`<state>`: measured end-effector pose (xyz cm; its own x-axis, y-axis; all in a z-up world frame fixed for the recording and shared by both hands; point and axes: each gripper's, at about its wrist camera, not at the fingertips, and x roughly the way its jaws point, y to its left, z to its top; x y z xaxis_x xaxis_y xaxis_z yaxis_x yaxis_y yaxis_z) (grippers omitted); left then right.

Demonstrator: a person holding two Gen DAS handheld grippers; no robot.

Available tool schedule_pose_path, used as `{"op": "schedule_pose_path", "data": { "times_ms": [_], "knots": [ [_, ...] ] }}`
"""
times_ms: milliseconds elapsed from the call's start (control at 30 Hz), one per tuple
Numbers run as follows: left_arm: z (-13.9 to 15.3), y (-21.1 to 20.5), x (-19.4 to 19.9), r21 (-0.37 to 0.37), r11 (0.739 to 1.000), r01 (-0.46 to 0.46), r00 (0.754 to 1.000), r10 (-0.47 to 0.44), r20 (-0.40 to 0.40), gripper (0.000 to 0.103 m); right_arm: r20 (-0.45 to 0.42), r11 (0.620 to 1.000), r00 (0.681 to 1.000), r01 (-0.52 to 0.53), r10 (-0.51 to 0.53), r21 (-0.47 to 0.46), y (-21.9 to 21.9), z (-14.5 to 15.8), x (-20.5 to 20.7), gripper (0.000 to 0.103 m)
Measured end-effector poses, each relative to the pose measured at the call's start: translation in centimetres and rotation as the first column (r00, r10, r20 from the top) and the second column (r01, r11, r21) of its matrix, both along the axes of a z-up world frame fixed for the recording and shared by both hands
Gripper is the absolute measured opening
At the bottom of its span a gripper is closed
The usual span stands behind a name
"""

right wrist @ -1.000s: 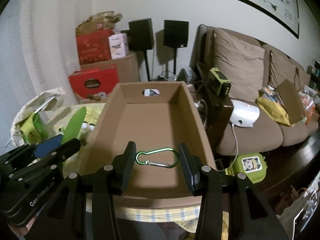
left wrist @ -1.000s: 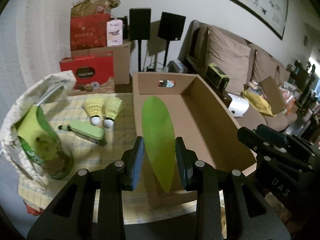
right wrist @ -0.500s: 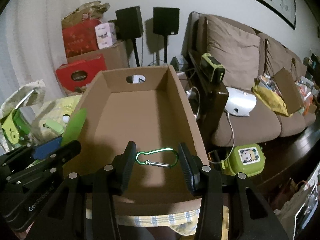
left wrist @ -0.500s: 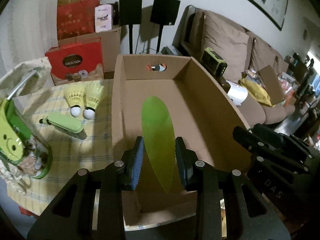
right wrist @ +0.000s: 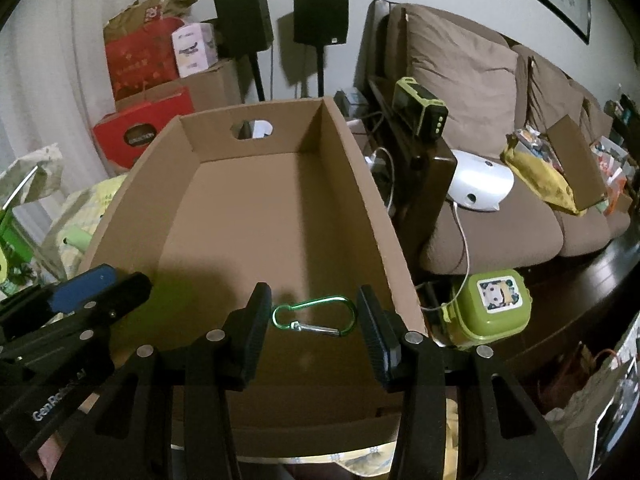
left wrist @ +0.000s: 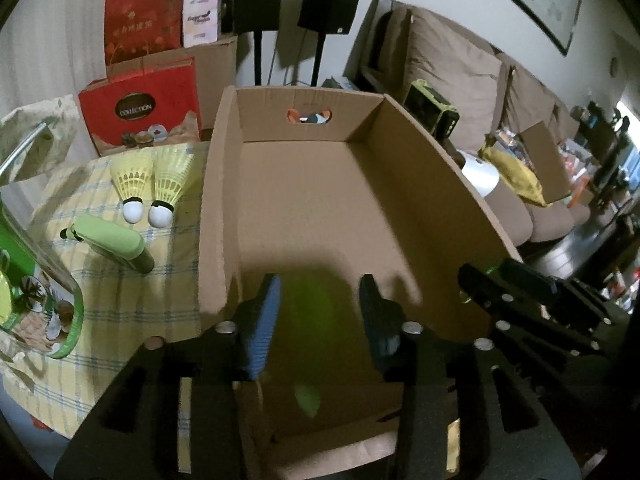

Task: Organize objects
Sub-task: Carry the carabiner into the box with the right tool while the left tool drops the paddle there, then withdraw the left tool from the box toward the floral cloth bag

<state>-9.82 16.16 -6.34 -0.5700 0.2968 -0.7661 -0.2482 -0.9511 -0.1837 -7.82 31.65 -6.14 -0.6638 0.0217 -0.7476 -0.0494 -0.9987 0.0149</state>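
Note:
An open cardboard box point(left wrist: 440, 168) stands on a checked tablecloth; it also shows in the right wrist view point(right wrist: 360, 168). My left gripper point(left wrist: 318, 316) is open over the box's near end. A green leaf-shaped piece point(left wrist: 310, 344), blurred, is dropping between its jaws into the box. My right gripper point(right wrist: 314, 316) is shut on a green carabiner point(right wrist: 316, 316) and holds it above the box's near right part. The left gripper shows at the lower left of the right wrist view point(right wrist: 92, 284).
Two yellow shuttlecocks point(left wrist: 150, 184) and a green case point(left wrist: 112, 242) lie on the cloth left of the box. A bag with green items point(left wrist: 28, 280) sits at the far left. A sofa point(right wrist: 500, 152), a green lunch box point(right wrist: 494, 308) and speakers point(left wrist: 256, 0) stand beyond.
My left gripper opened and let go of the green leaf-shaped piece, which is falling into the box. Both grippers moved forward over the box. The right keeps the carabiner.

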Motion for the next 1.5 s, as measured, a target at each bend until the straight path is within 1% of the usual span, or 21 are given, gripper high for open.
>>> {"op": "schedule_pose_path", "data": {
  "times_ms": [33, 267, 333, 467, 533, 633, 667, 700, 800, 1133, 1267, 1500],
  "knots": [
    [0.1, -0.1, 0.0, 0.008, 1.0, -0.004, 1.0, 0.004, 0.0, 0.05, -0.002, 1.0, 1.0, 0.0, 0.0, -0.004, 0.0, 0.1, 0.0, 0.053],
    [1.4, -1.6, 0.1, 0.017, 0.999, -0.028, 0.999, 0.029, -0.028, 0.053, -0.031, 1.0, 0.999, 0.011, -0.011, -0.018, 0.4, 1.3, 0.3, 0.055],
    [1.8, -1.9, 0.3, 0.011, 0.999, -0.036, 0.998, 0.036, -0.042, 0.058, -0.039, 1.0, 0.999, 0.012, -0.012, -0.02, 0.5, 1.8, 0.5, 0.056],
    [2.6, -2.5, 0.7, -0.013, 0.999, -0.044, 0.996, 0.043, -0.079, 0.062, -0.049, 1.0, 0.999, 0.003, -0.004, -0.018, 0.1, 2.4, 0.8, 0.057],
    [3.0, -2.7, 1.0, -0.024, 0.999, -0.045, 0.994, 0.043, -0.097, 0.067, -0.052, 1.0, 0.999, -0.007, 0.006, -0.015, -0.3, 2.7, 0.9, 0.059],
    [3.5, -3.1, 1.3, -0.042, 0.998, -0.052, 0.991, 0.047, -0.123, 0.071, -0.059, 1.0, 0.998, -0.019, 0.019, -0.002, -0.9, 2.9, 1.1, 0.065],
    [3.7, -3.3, 1.4, -0.044, 0.998, -0.055, 0.99, 0.049, -0.129, 0.072, -0.061, 1.0, 0.998, -0.021, 0.021, -0.002, -1.1, 3.0, 1.2, 0.069],
    [3.8, -3.6, 1.5, -0.045, 0.997, -0.058, 0.99, 0.052, -0.135, 0.075, -0.064, 1.0, 0.998, -0.024, 0.024, -0.004, -1.2, 3.1, 1.2, 0.073],
    [4.1, -4.5, 1.8, -0.039, 0.997, -0.067, 0.987, 0.061, -0.147, 0.08, -0.074, 0.999, 0.997, -0.029, 0.027, -0.025, -1.5, 3.6, 1.4, 0.08],
    [4.5, -7.3, 3.0, -0.056, 0.994, -0.096, 0.979, 0.084, -0.184, 0.082, -0.1, 0.997, 0.993, -0.071, 0.067, -0.042, -3.5, 4.8, 1.7, 0.08],
    [4.7, -8.8, 3.6, -0.082, 0.99, -0.114, 0.974, 0.095, -0.207, 0.082, -0.1, 0.994, 0.99, -0.105, 0.1, -0.043, -4.9, 5.1, 1.7, 0.08],
    [6.1, -13.2, 4.3, -0.068, 0.98, -0.188, 0.957, 0.168, -0.236, 0.082, -0.108, 0.986, 0.981, -0.164, 0.161, -0.014, -7.8, 5.4, 1.7, 0.08]
  ]
}}
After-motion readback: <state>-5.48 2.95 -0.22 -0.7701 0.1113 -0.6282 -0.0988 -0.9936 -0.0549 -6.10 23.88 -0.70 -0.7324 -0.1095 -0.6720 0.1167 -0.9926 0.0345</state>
